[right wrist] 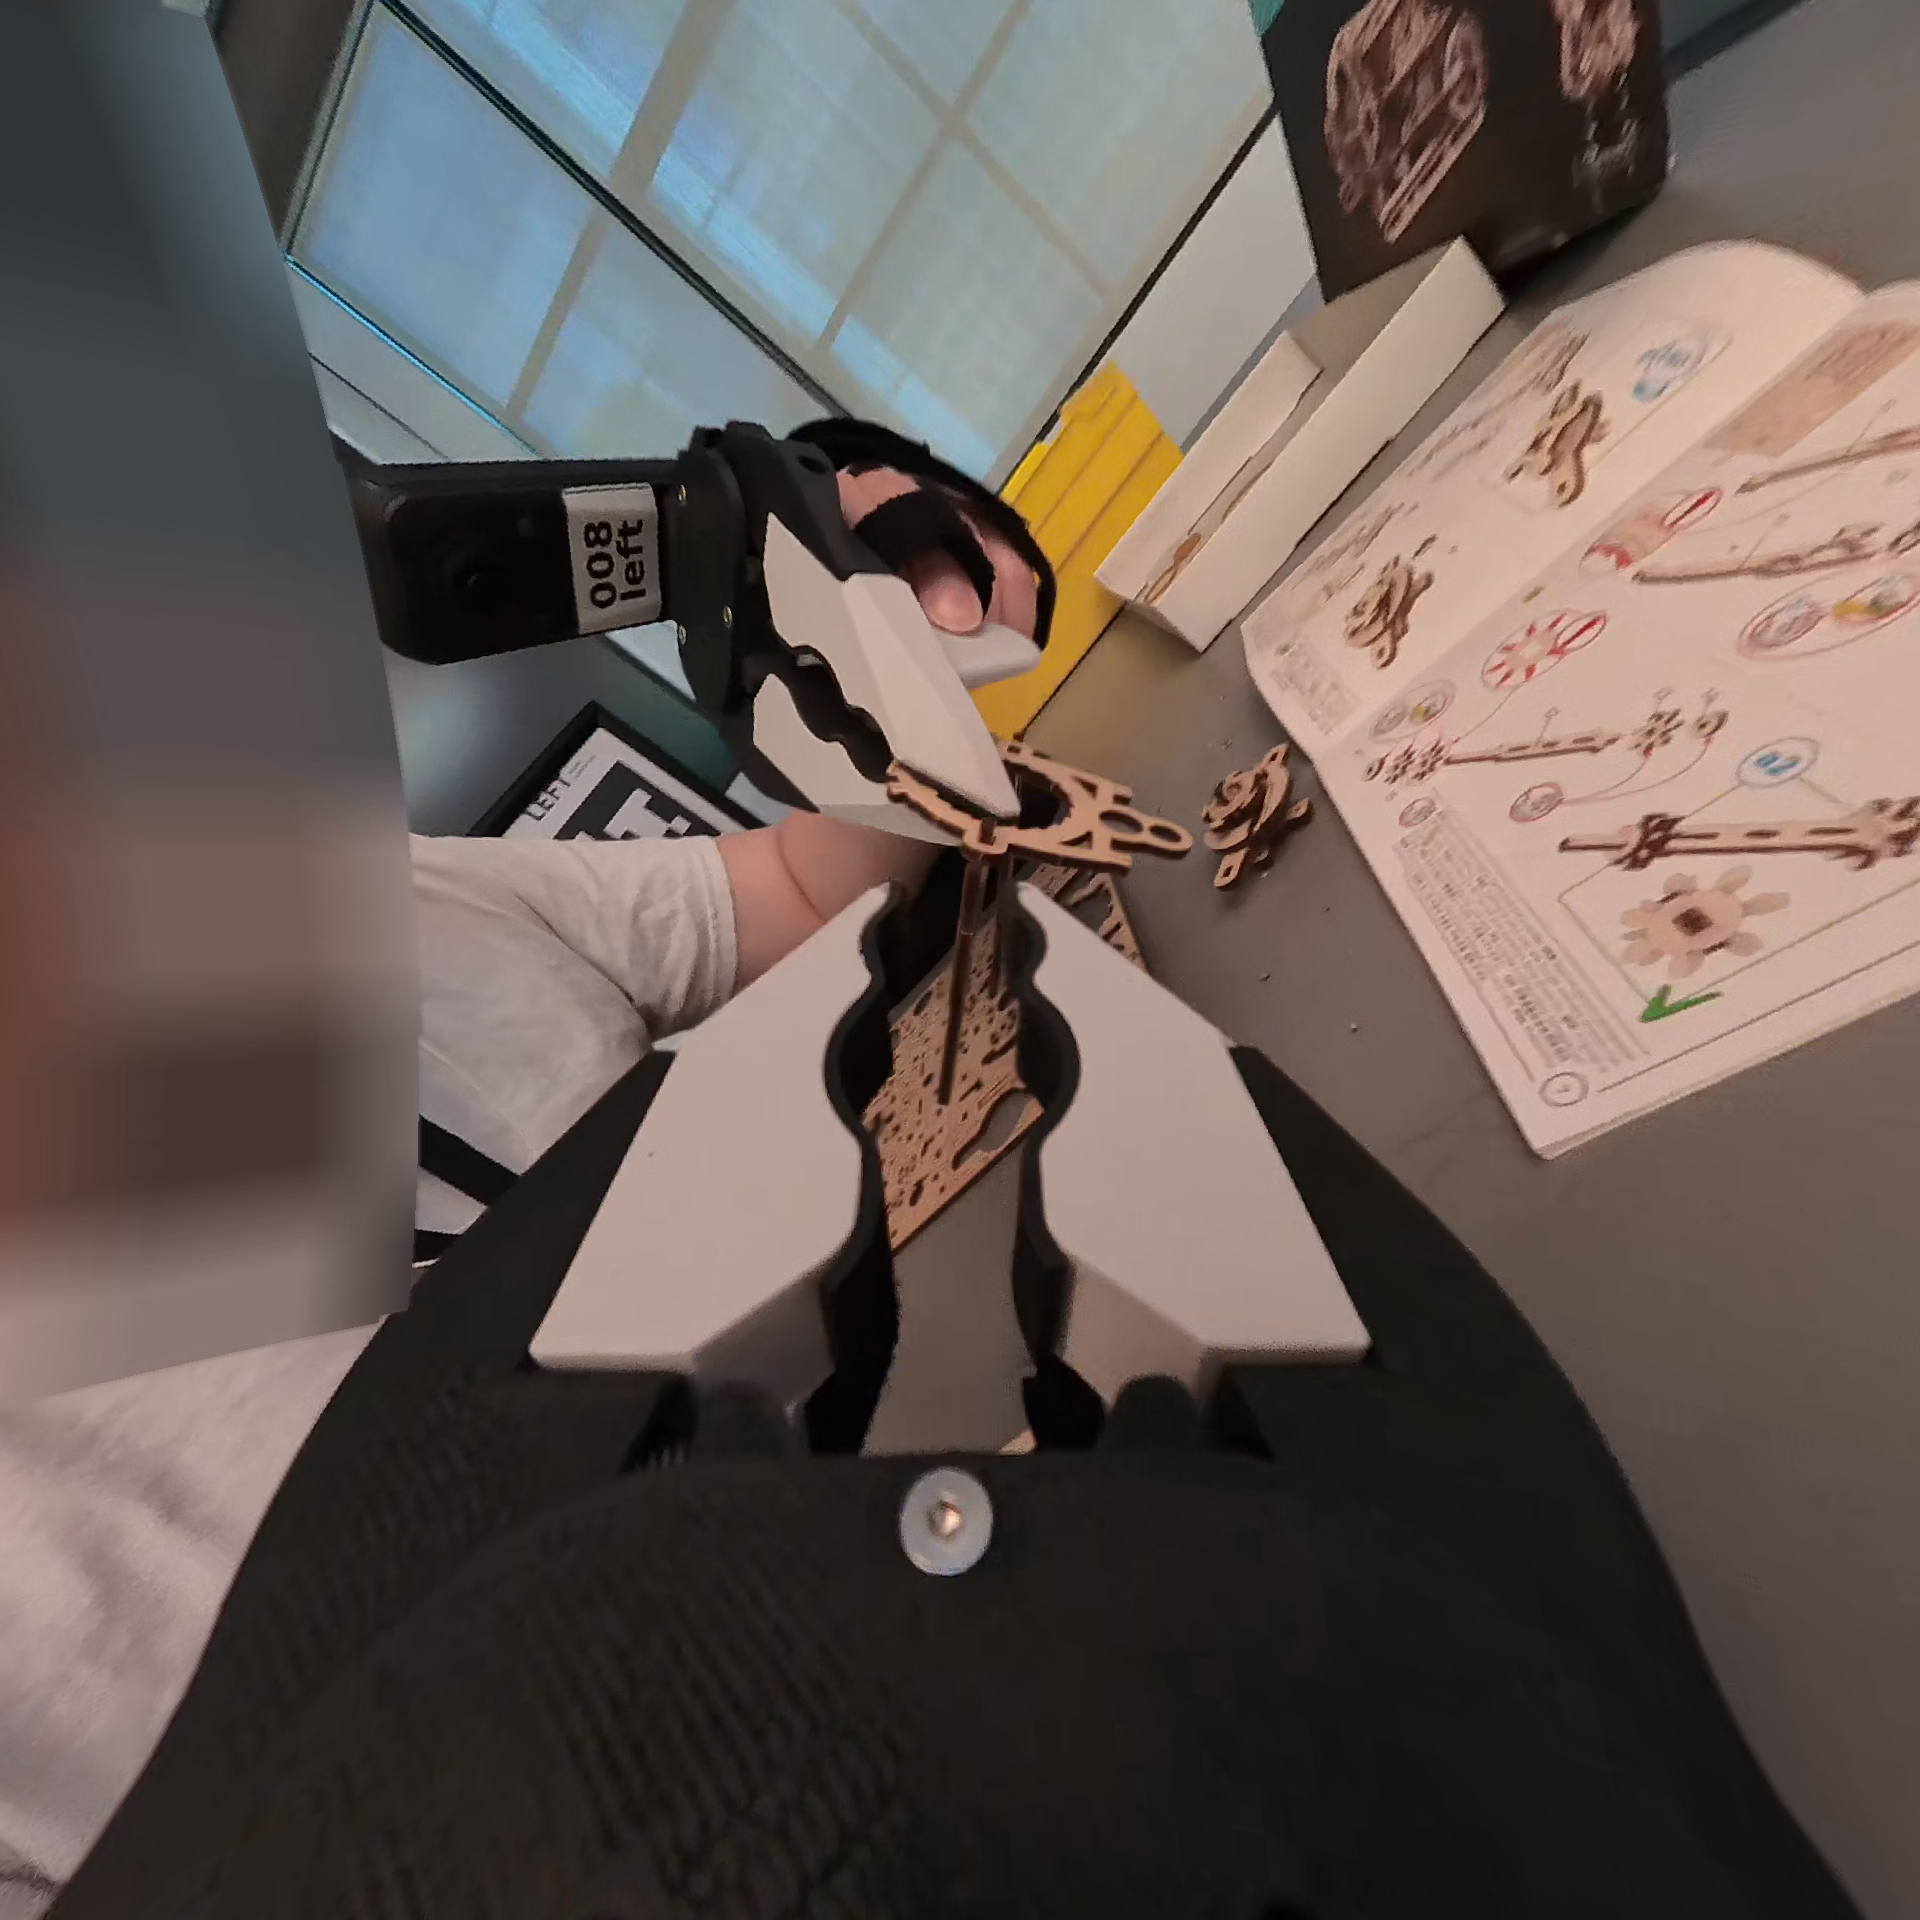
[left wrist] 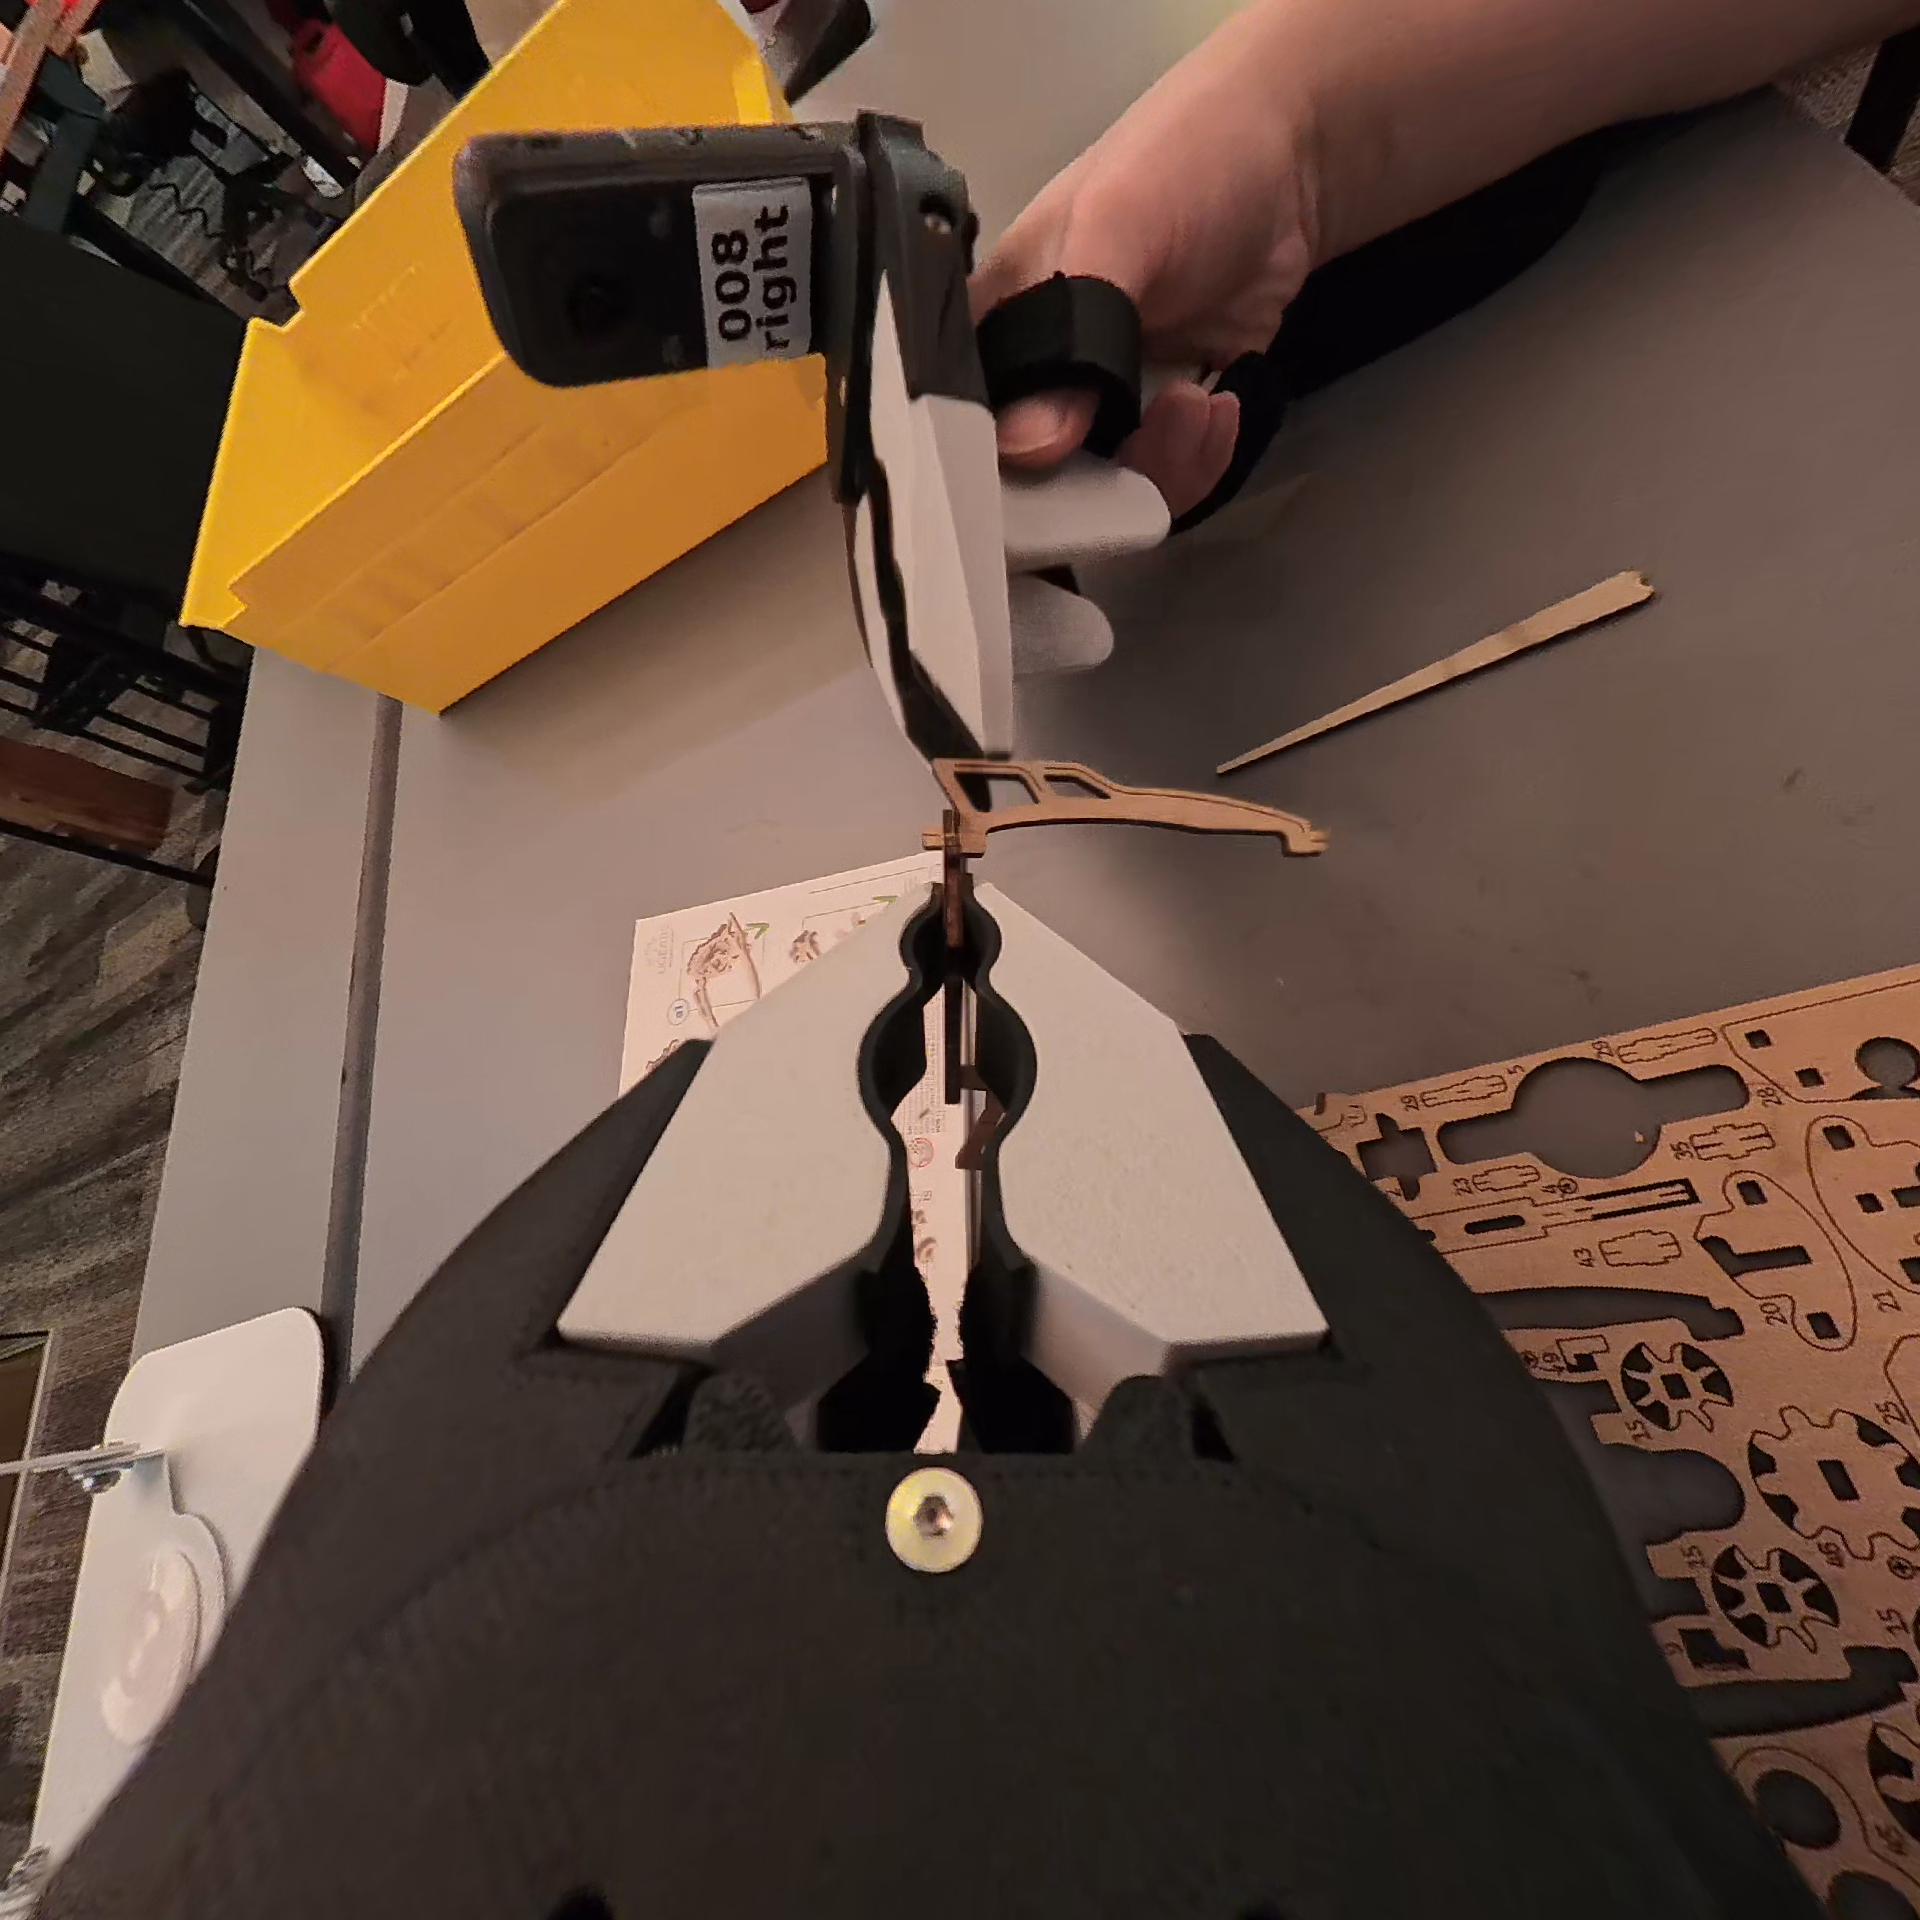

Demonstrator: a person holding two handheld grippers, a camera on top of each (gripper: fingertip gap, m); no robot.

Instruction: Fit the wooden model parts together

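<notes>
My left gripper (left wrist: 954, 904) is shut on a flat perforated wooden plate (left wrist: 952, 883), seen edge-on between its fingertips. My right gripper (left wrist: 961, 750) comes down from above, shut on a long thin wooden arm piece (left wrist: 1101, 808). The two parts meet crosswise at a slot just past my left fingertips, above the grey table. In the right wrist view my right gripper (right wrist: 956, 899) holds the arm piece (right wrist: 961, 997) edge-on. The left gripper (right wrist: 951, 805) holds the plate (right wrist: 1070, 821) flat across its end.
A laser-cut plywood sheet (left wrist: 1662, 1247) lies at the right, and a loose wooden strip (left wrist: 1434, 675) beyond it. A yellow bin (left wrist: 468, 416) stands far left. An open instruction booklet (right wrist: 1610, 675), a small wooden assembly (right wrist: 1252, 816) and a white box tray (right wrist: 1299, 447) lie nearby. The grippers are tip to tip, or close to it.
</notes>
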